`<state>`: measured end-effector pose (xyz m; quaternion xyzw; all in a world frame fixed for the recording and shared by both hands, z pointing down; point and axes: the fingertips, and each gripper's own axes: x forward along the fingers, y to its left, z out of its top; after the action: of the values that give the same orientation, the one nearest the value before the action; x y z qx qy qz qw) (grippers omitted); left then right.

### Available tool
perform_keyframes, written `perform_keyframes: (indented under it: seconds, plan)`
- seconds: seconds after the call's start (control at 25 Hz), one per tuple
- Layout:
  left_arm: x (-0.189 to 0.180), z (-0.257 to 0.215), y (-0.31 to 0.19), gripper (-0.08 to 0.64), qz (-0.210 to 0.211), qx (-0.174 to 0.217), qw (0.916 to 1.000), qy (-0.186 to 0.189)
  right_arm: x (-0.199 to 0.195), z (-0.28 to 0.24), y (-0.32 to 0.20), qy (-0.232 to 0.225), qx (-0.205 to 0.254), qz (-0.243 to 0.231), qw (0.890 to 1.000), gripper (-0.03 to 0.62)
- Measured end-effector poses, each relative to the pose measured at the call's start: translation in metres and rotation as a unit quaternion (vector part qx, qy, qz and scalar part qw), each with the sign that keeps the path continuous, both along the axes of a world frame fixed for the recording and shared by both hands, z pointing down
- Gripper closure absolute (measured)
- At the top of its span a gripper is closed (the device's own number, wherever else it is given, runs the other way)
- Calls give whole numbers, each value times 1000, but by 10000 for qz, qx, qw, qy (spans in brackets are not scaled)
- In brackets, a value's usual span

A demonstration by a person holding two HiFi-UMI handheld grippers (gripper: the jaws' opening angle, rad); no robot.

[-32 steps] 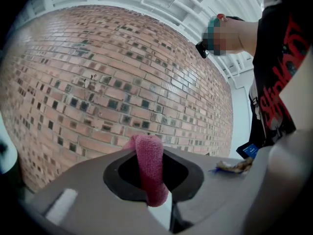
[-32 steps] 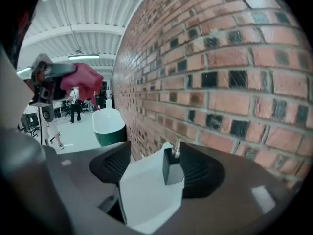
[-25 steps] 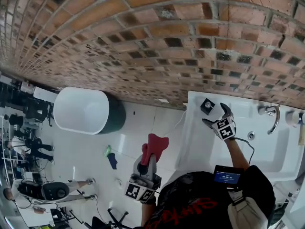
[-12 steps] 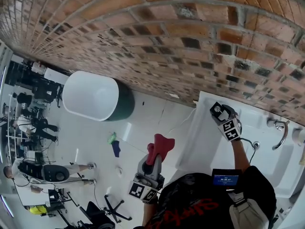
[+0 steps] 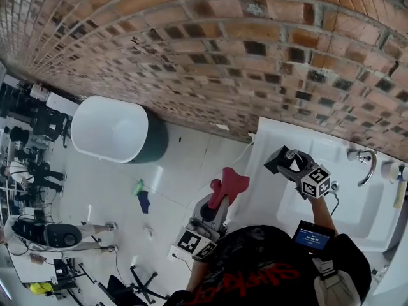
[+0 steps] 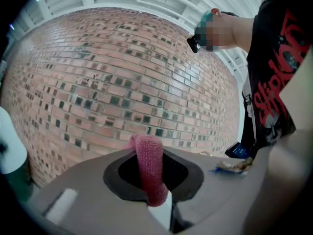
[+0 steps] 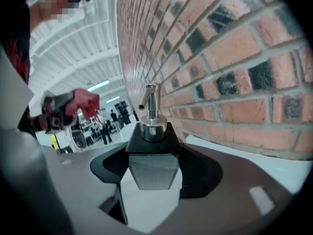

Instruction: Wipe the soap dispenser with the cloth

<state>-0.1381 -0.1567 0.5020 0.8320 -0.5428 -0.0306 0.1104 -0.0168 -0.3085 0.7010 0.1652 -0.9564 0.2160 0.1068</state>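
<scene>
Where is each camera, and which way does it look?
Head view: on the person's head, looking down at the sink; shows black shirt, left hand-held gripper and right hand-held gripper.
Left gripper view: on the left one, facing the brick wall; jaws pinch the cloth; shirt at right.
Right gripper view: on the right one, looking along the wall; jaws hold the soap dispenser.
Shared: both gripper views show cloth and wall.
</scene>
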Motion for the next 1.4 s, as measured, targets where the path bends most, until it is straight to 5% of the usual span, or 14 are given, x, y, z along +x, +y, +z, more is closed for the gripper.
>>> perform_keyframes:
  seconds: [0.2,0.44,0.6,0.8,0.88,1.04,1.32,1.4]
  plan:
    - [9,-20,5,509,826,321,9959,173,8,-99,48,-719,303,358,9963,293]
    - [32,-54,35,509,1979,754,9770,238,7,-160,95,-97,1102,1064,9881,293]
    - [52,-55,49,509,2602,962,9589,-595,0,-183,125,731,1764,1190,9744,293]
    - [83,-31,61,509,3195,1382,9136,-2100,-4,-187,155,1500,2150,1056,9592,293]
    - [92,-20,62,509,3230,1467,9017,-2473,1,-194,159,1288,2026,1159,9638,293]
    - [104,8,57,509,3285,1321,8852,-3016,20,-221,159,156,1615,1538,9747,293]
    - [99,74,56,509,3480,477,8747,-3340,32,-270,161,-654,1786,1511,9700,291]
    - [95,90,57,509,3506,202,8761,-3305,27,-276,163,-587,1986,1389,9684,291]
